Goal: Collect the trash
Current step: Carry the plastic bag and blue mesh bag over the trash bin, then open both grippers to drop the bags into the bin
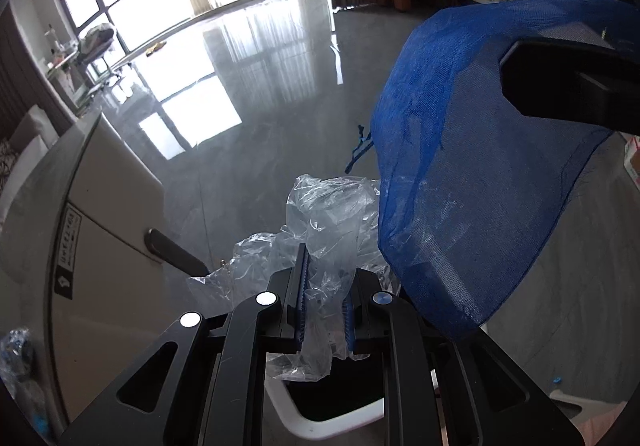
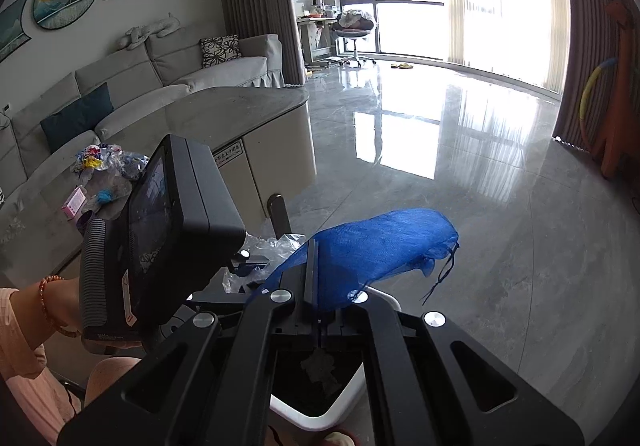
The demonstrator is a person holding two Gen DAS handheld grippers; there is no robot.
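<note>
My left gripper (image 1: 330,264) is shut on a crumpled sheet of clear plastic (image 1: 332,205), which bulges out past its fingertips. Straight below it stands a white-rimmed bin (image 1: 320,426) with a dark inside. My right gripper (image 2: 316,246) is shut on a blue mesh bag (image 2: 380,246), which hangs over the same bin (image 2: 320,418). In the left wrist view the mesh bag (image 1: 460,165) fills the right side, just right of the plastic and touching it. The clear plastic (image 2: 276,246) shows left of the mesh in the right wrist view.
A grey-topped table (image 2: 224,105) stands left of the bin, with a pile of wrappers (image 2: 104,165) and a pink box (image 2: 74,203) on it. A person's wrist with a bead bracelet (image 2: 48,298) is at the left. Glossy floor (image 2: 440,145) stretches ahead; a sofa (image 2: 140,73) stands behind the table.
</note>
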